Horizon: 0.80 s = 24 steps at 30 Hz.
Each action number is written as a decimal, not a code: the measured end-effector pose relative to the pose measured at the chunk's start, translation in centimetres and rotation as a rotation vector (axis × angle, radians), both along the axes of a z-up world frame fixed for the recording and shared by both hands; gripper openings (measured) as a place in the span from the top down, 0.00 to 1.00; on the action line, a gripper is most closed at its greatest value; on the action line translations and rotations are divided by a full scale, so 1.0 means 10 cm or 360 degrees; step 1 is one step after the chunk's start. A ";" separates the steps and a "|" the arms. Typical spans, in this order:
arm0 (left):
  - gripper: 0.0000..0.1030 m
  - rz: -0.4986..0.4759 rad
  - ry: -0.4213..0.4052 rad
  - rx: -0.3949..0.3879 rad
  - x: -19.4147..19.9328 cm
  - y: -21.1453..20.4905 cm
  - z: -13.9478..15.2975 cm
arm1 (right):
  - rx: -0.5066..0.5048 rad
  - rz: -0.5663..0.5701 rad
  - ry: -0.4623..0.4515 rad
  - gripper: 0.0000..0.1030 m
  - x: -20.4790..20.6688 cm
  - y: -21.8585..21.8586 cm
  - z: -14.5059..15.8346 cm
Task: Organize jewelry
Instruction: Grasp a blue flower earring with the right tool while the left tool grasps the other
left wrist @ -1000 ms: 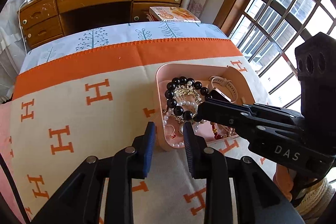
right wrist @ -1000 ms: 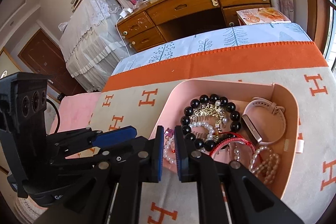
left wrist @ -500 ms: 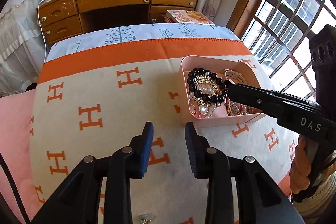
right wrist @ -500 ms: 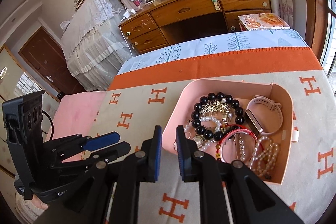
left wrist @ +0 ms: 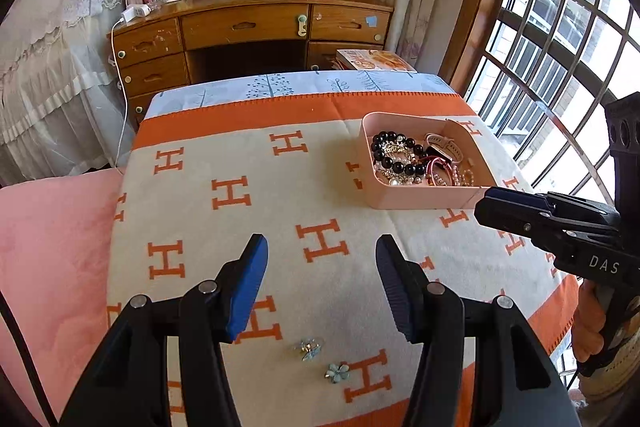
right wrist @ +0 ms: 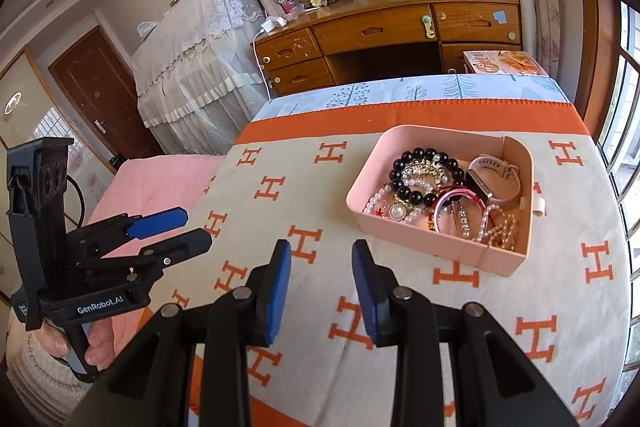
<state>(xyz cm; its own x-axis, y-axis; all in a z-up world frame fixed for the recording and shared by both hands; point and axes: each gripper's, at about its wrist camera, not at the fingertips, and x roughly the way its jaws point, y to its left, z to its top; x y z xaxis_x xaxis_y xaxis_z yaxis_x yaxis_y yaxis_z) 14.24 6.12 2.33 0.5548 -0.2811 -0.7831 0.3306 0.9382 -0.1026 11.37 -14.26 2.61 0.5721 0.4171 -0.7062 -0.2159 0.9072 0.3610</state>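
Fingers of the left gripper stand wide apart over the blanket, nothing between them. Just under and ahead of its right finger lie two small pale-blue flower earrings, side by side on the cloth. Farther ahead and to the right sits the pink tray, heaped with a black bead bracelet, a pink-strapped watch and pearl strands.

The right gripper is also parted, holding nothing, with the same tray ahead to its right. Seen from the left camera, its body reads "DAS"; seen from the right camera, the left one reads "GenRobot.AI".

Large orange "H" letters cover the cream blanket, which has an orange border and lies over a pale sheet printed with trees. Beyond stands a wooden desk with drawers, a printed box before it, wire shelves with books above, a barred window to the right and a brown door far left.
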 end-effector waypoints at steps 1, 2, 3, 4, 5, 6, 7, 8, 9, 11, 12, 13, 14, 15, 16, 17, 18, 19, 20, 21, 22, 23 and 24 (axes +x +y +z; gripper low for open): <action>0.47 0.0003 -0.0010 0.0004 -0.06 0.03 0.00 | -0.0010 0.0014 -0.0006 0.69 -0.06 0.04 0.01; 0.47 0.0007 -0.0021 0.0007 -0.11 0.07 -0.01 | -0.0017 0.0031 -0.0010 0.69 -0.11 0.08 0.00; 0.47 0.0012 -0.0031 0.0012 -0.16 0.10 -0.01 | -0.0026 0.0050 -0.0012 0.69 -0.16 0.13 0.00; 0.47 0.0018 -0.0041 0.0018 -0.21 0.14 -0.03 | -0.0034 0.0068 -0.0009 0.69 -0.20 0.17 -0.01; 0.47 0.0019 -0.0050 0.0023 -0.26 0.18 -0.04 | -0.0038 0.0090 -0.0004 0.69 -0.25 0.22 -0.02; 0.47 0.0017 -0.0055 0.0030 -0.30 0.22 -0.06 | -0.0039 0.0110 0.0002 0.69 -0.29 0.28 -0.04; 0.47 0.0013 -0.0058 0.0037 -0.34 0.26 -0.08 | -0.0042 0.0129 0.0007 0.69 -0.34 0.33 -0.07; 0.47 0.0008 -0.0058 0.0045 -0.37 0.30 -0.11 | -0.0043 0.0146 0.0010 0.69 -0.40 0.40 -0.10; 0.47 0.0004 -0.0055 0.0056 -0.40 0.34 -0.15 | -0.0047 0.0161 0.0014 0.69 -0.45 0.46 -0.14; 0.47 0.0002 -0.0048 0.0078 -0.45 0.43 -0.22 | -0.0074 0.0194 0.0024 0.69 -0.53 0.61 -0.23; 0.47 -0.0001 -0.0040 0.0082 -0.48 0.47 -0.25 | -0.0089 0.0207 0.0026 0.69 -0.57 0.68 -0.28; 0.47 -0.0006 -0.0028 0.0078 -0.50 0.51 -0.29 | -0.0106 0.0220 0.0031 0.69 -0.61 0.75 -0.34; 0.47 -0.0011 -0.0017 0.0071 -0.51 0.55 -0.33 | -0.0127 0.0236 0.0038 0.69 -0.64 0.82 -0.39; 0.47 -0.0016 -0.0006 0.0067 -0.53 0.59 -0.37 | -0.0148 0.0252 0.0051 0.69 -0.67 0.89 -0.46; 0.47 -0.0023 0.0005 0.0065 -0.55 0.62 -0.42 | -0.0166 0.0266 0.0065 0.69 -0.69 0.95 -0.51; 0.47 -0.0030 0.0017 0.0067 -0.56 0.64 -0.47 | -0.0183 0.0280 0.0080 0.69 -0.70 1.01 -0.57; 0.47 -0.0035 0.0030 0.0072 -0.57 0.66 -0.52 | -0.0196 0.0290 0.0095 0.69 -0.69 1.07 -0.62; 0.47 -0.0039 0.0040 0.0077 -0.58 0.68 -0.57 | -0.0206 0.0301 0.0108 0.69 -0.69 1.11 -0.66; 0.47 -0.0046 0.0052 0.0079 -0.60 0.69 -0.62 | -0.0223 0.0312 0.0121 0.69 -0.69 1.15 -0.72; 0.47 -0.0054 0.0063 0.0079 -0.60 0.70 -0.66 | -0.0243 0.0320 0.0129 0.69 -0.69 1.19 -0.76; 0.47 -0.0061 0.0069 0.0077 -0.61 0.70 -0.70 | -0.0265 0.0322 0.0137 0.69 -0.68 1.23 -0.80; 0.47 -0.0066 0.0075 0.0073 -0.62 0.71 -0.73 | -0.0283 0.0321 0.0146 0.69 -0.67 1.26 -0.84; 0.47 -0.0072 0.0084 0.0065 -0.62 0.72 -0.76 | -0.0293 0.0321 0.0152 0.69 -0.66 1.29 -0.87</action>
